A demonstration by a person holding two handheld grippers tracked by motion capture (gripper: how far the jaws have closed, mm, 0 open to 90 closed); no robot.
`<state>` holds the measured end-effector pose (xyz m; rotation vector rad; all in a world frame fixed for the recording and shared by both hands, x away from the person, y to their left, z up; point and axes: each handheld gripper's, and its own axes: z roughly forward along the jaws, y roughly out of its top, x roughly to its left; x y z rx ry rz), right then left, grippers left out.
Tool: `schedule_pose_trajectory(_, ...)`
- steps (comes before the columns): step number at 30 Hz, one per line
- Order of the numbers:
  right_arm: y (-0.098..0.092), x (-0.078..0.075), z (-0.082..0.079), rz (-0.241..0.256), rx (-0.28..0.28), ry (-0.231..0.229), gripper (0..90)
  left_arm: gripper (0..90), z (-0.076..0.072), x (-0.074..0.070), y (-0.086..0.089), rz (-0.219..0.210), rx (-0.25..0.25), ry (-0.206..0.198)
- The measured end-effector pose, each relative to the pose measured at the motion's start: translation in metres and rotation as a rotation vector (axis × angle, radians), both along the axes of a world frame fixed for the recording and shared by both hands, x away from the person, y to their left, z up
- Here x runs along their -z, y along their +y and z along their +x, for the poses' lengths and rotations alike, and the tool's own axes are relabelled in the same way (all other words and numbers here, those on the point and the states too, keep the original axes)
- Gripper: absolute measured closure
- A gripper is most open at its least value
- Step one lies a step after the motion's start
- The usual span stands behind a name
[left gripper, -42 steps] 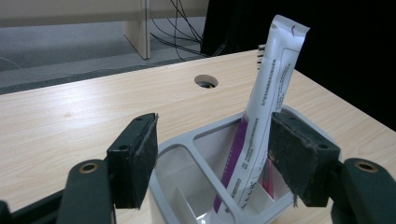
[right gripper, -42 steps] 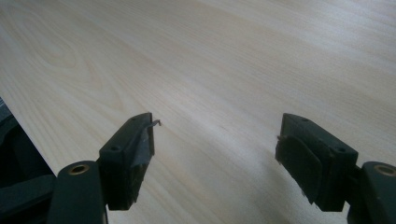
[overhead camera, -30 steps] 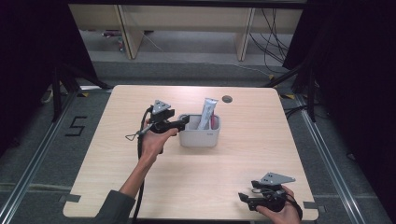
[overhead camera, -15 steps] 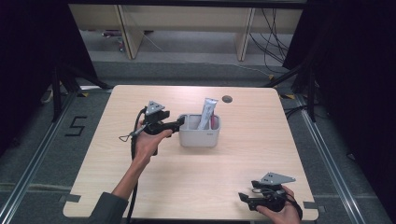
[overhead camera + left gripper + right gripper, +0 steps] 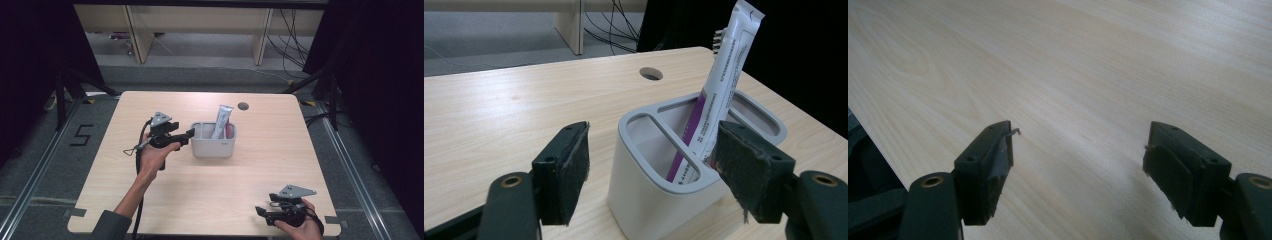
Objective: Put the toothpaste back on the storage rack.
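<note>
Near mid-counter (image 5: 300,150), a grey holder (image 5: 213,146) with a white-and-purple tube (image 5: 220,121) standing tilted in one of its compartments, top leaning away over the rim. Just left of the holder, left gripper (image 5: 184,135) released, jaws spread wide and holding nothing, aimed at the holder's near wall. At the counter's near right corner, well apart from the holder, right gripper (image 5: 261,212) likewise released and empty, hovering low over bare wood.

Judged by looks: tube light, soft-walled, likely to dent under a hard squeeze and a little slick on its glossy skin. Best taken on the upper body below the flat crimped end, across the flat faces, then lifted straight up to clear the divider. Holder light plastic, apt to slide or tip if nudged.

From the left gripper view: holder (image 5: 659,165) divided by a curved bar into slots, tube (image 5: 719,95) in the far slot with a purple stripe and fine print, a dark bristled item behind it, too hidden to name. From the high view instead: both hands at once, a pink item beside the tube, and a round hole (image 5: 243,106) beyond the holder. From the right gripper view: plain wood grain between spread pads (image 5: 998,165).
</note>
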<state>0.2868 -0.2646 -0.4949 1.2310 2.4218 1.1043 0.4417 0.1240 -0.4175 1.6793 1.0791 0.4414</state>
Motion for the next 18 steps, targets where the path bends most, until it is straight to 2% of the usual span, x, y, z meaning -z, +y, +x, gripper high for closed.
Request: schedule_pose_trajectory(18,0.001,0.000,0.000,0.001,0.001,0.012,28.0,27.3,-0.015,0.005,0.014,0.013,0.020,0.003)
